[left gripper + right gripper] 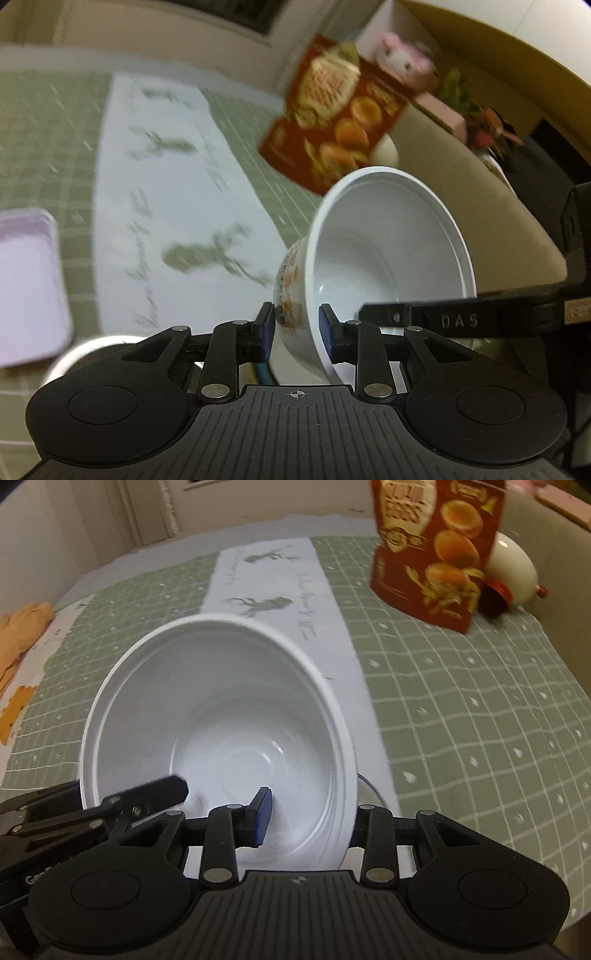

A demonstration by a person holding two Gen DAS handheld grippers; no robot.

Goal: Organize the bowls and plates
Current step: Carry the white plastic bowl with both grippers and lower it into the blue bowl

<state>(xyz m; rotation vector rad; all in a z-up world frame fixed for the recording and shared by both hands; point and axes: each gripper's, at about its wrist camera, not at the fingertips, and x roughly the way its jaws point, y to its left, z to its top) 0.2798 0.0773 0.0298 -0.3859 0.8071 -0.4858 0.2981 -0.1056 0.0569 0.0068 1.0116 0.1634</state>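
Observation:
A white bowl [388,236] with an orange pattern on its outside hangs tilted above the table, held by both grippers. My left gripper [297,321] is shut on its wall, one blue pad outside and one inside. A black finger [424,319] of the right gripper reaches the bowl's rim from the right. In the right wrist view the same bowl [221,701] fills the middle. My right gripper [310,812] is shut on its right wall, with the outer finger hidden behind the wall. The left gripper's fingers [162,788] come in over the left rim.
A green checked tablecloth [461,701] with a white deer-print runner [280,583] covers the table. A red snack pouch [436,546] stands far right beside a white rounded object [511,572]. A pink tray [26,288] lies at left. A cardboard box with a plush toy [402,55] stands behind.

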